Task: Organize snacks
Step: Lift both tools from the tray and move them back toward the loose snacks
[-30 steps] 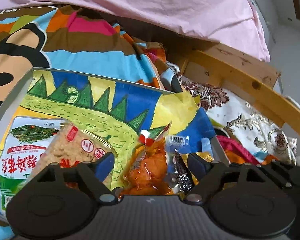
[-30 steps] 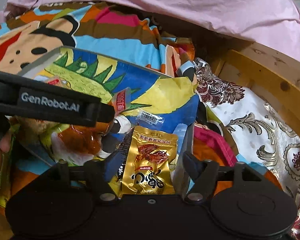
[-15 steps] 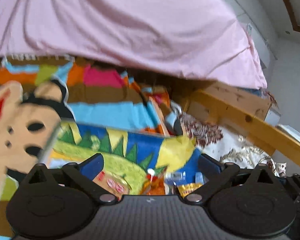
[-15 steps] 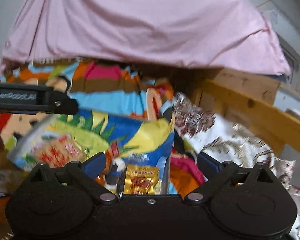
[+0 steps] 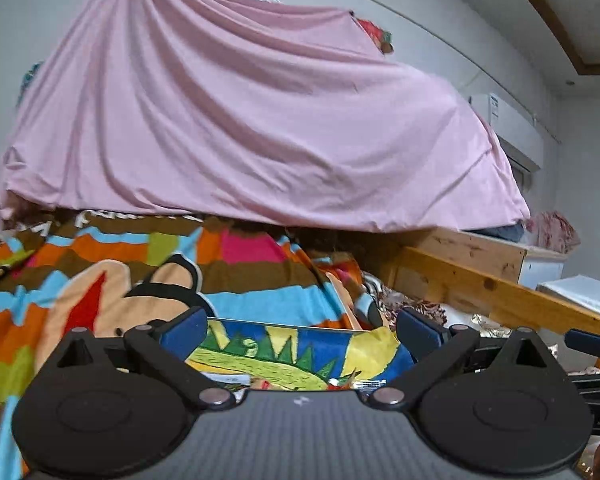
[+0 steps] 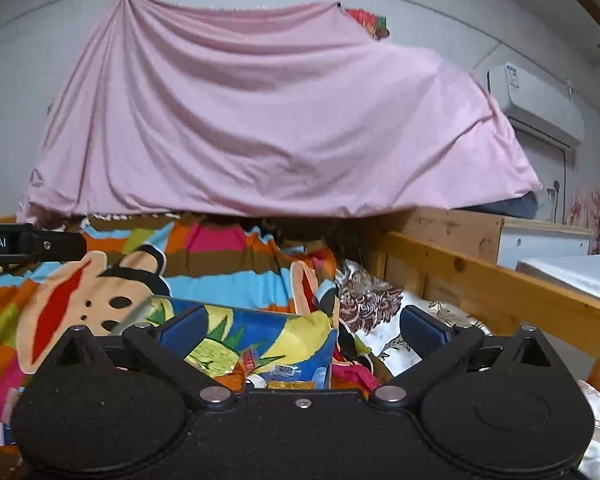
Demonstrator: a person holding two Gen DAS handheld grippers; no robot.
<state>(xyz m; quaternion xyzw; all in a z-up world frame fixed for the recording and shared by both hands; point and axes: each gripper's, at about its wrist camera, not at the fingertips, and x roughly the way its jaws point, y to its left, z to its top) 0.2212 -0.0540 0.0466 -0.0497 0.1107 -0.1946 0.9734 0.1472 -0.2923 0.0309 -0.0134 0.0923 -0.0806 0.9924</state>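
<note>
A wooden-framed bed [image 6: 480,276] carries a striped cartoon blanket [image 5: 236,280] bearing a snack tray [image 5: 300,344].

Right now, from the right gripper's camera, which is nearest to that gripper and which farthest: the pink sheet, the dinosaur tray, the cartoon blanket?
1. Dinosaur tray, right between the open right gripper fingers, low centre.
2. Cartoon blanket, beyond the tray, spreading left.
3. Pink sheet, hanging at the back, highest in view.

- Left gripper [image 5: 300,330]: matte black body, two round black discs, blue-padded fingers [image 5: 182,330], silver pivot rivets, grey woven-textured centre plate with a small white mark.
- Right gripper [image 6: 302,326]: black body with grainy discs, blue fingers [image 6: 420,326], silver rivets, one central screw.
- White lettering "bot.AI" on the left gripper's black bar in the right wrist view.
</note>
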